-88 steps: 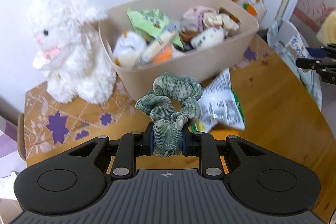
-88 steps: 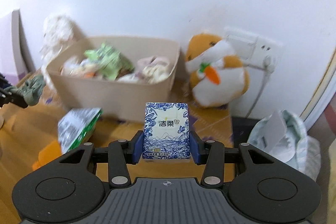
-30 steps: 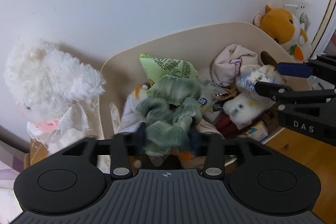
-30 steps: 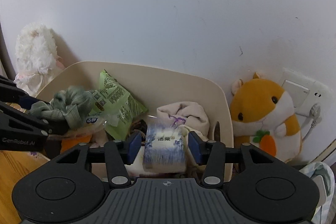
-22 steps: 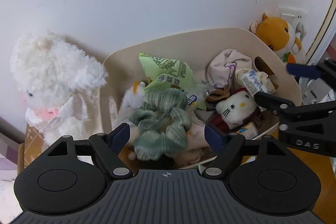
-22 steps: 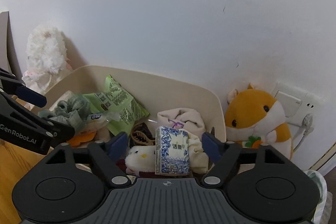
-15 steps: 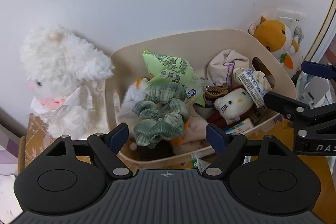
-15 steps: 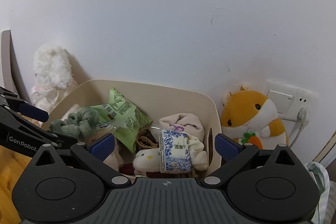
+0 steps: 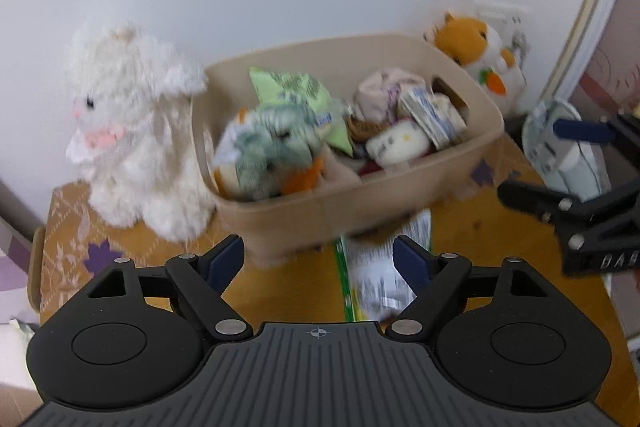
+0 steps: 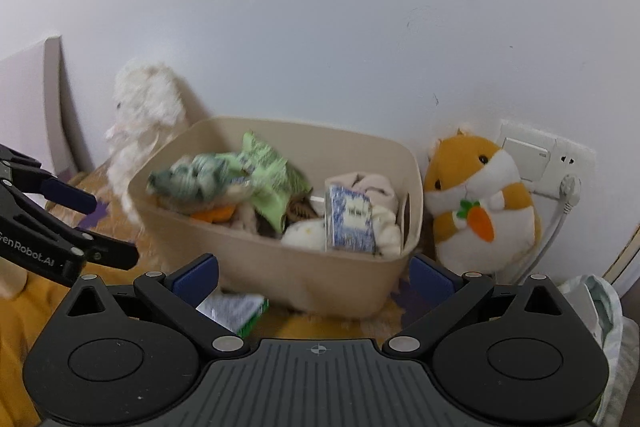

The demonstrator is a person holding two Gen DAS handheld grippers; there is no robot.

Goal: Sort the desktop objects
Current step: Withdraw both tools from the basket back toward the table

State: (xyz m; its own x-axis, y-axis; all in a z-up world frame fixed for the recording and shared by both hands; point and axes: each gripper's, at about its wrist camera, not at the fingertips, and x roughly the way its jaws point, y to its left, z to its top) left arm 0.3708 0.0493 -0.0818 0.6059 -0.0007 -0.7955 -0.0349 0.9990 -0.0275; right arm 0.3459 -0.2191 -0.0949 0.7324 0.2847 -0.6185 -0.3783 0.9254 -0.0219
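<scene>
A beige bin (image 9: pixel 400 203) (image 10: pixel 280 267) stands against the wall, full of small items. A green scrunchie (image 9: pixel 276 147) (image 10: pixel 188 177) lies in its left part. A blue-and-white tissue pack (image 10: pixel 350 219) (image 9: pixel 430 113) lies in its right part. A silver-and-green snack packet (image 9: pixel 380 267) (image 10: pixel 232 309) lies on the wooden table in front of the bin. My left gripper (image 9: pixel 318 261) is open and empty, pulled back in front of the bin. My right gripper (image 10: pixel 314 277) is open and empty, also in front of the bin.
A white plush rabbit (image 9: pixel 132 131) stands left of the bin. An orange hamster plush (image 10: pixel 480 203) sits right of it by a wall socket (image 10: pixel 548 159). A crumpled bag (image 10: pixel 600 307) lies at the far right. A patterned cloth (image 9: pixel 68 227) covers the table's back left.
Both grippers opened, dropping the scrunchie and the tissue pack into the bin, then drew back and down from it. The snack packet on the table has come back into view.
</scene>
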